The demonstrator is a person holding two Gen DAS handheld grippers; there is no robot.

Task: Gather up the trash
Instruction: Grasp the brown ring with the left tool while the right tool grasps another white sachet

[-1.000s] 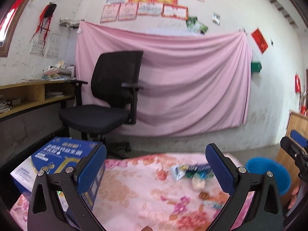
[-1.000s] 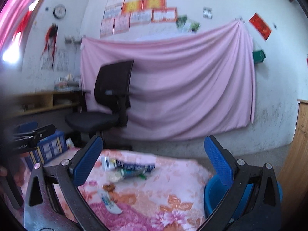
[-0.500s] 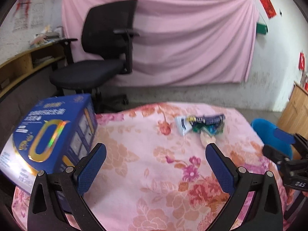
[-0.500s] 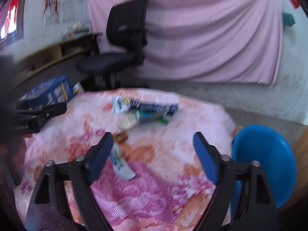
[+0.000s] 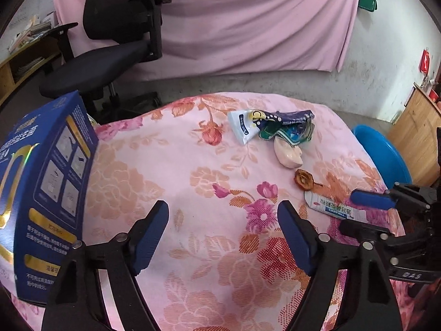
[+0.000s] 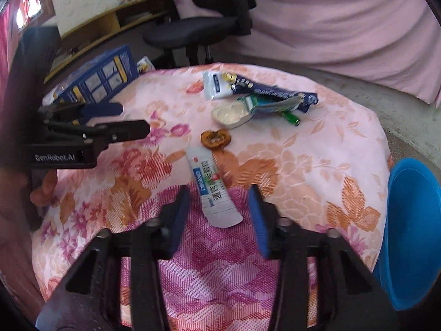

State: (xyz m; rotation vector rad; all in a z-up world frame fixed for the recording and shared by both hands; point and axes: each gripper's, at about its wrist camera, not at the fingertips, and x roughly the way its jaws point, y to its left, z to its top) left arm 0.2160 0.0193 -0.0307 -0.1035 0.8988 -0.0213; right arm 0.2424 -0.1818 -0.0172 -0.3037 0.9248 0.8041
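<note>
**Right gripper lined up on a flat wrapper; all the trash is on the table**

A table covered with a pink floral cloth (image 6: 317,165) holds a scatter of litter. A person holds a two-finger gripper in each hand; part of a hand shows at the left edge of the right wrist view.

The right gripper (image 6: 219,215) sits low at the near edge of the table, its jaws spread apart and holding nothing. A flat white sachet with blue print (image 6: 210,186) lies on the cloth with its near end between the two fingers, which have not closed on it.

Just beyond the sachet lies a small brown dried fruit slice (image 6: 215,138). Farther off is a cream-coloured plastic lid (image 6: 230,114), touching a heap of torn blue-and-white packets (image 6: 256,91). A green battery-like object (image 6: 290,117) pokes out beside the heap.

The left gripper (image 5: 223,237) hovers over bare cloth to the left, jaws wide, empty. A large blue carton (image 5: 41,193) stands at the far left edge of the table.

A blue plastic basin (image 6: 408,234) sits off the right side of the table, lower than the tabletop. It is probably the bin; what shows of it holds nothing.

Judging by this, collection has barely begun: every visible piece is yet to be picked up.
</note>
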